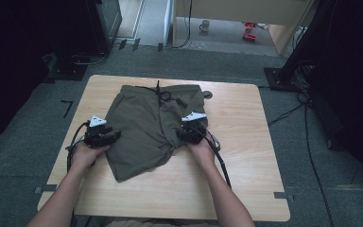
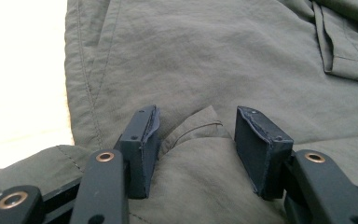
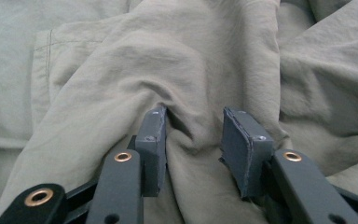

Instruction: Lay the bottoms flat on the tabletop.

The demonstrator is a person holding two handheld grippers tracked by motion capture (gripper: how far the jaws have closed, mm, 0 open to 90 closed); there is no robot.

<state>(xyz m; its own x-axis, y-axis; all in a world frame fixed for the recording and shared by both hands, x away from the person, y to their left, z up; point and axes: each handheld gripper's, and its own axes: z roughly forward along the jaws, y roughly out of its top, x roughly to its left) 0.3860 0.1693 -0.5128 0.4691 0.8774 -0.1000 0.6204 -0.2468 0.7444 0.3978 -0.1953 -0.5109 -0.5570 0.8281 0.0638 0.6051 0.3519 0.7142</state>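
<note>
Black claws (image 1: pixel 103 135) (image 1: pixel 191 134), brass-ringed rivets, grey triangular top plates, trailing black cables, bare forearms.

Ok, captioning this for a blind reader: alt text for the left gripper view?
Two black gripper jaws stand apart around a raised fold of olive-green fabric shorts, with the left gripper pressed low onto the cloth. A pale wooden table shows at the left.
</note>
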